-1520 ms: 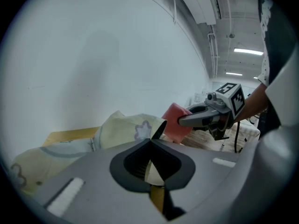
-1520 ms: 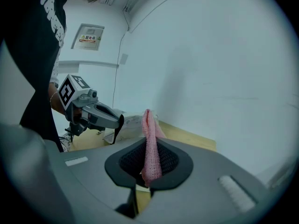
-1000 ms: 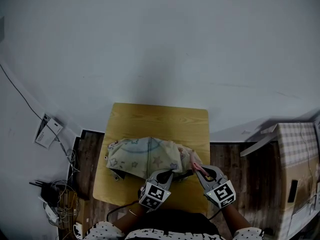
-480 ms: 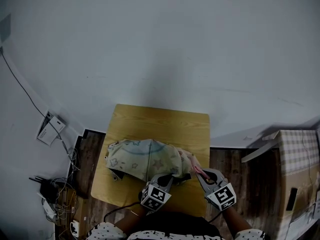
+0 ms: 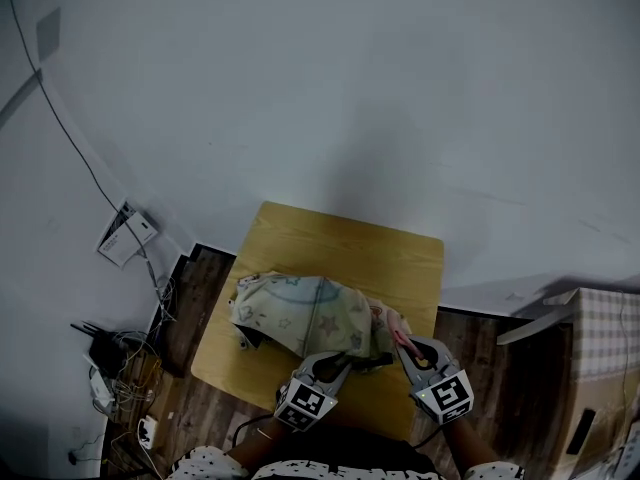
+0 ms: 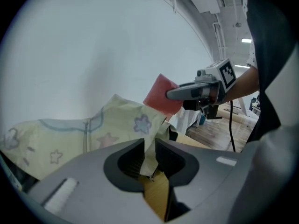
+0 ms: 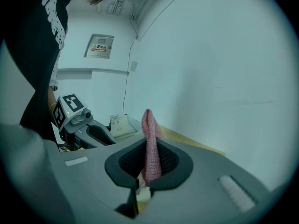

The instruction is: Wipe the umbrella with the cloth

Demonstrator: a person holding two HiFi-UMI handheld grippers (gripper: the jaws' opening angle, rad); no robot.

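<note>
A folded pale yellow umbrella (image 5: 300, 313) with star prints lies across the small wooden table (image 5: 340, 243). My left gripper (image 5: 345, 361) is at its near edge. Its jaws have just been opening, and a flap of umbrella fabric (image 6: 148, 146) hangs loosely between them in the left gripper view, where the gripper (image 6: 149, 150) shows a gap. My right gripper (image 5: 403, 346) is beside the umbrella's right end, shut on a pink cloth (image 5: 390, 323). In the right gripper view the cloth (image 7: 149, 139) stands upright between the pads of the right gripper (image 7: 148, 155).
A box under a checked cover (image 5: 600, 338) stands at the right. Cables and a power strip (image 5: 115, 368) lie on the floor at the left, below a wall plate (image 5: 128, 236). A white wall rises right behind the table.
The head view has shifted, so the table now sits lower and further right. Both grippers stay at the umbrella's near right end, and the left one has drawn back slightly.
</note>
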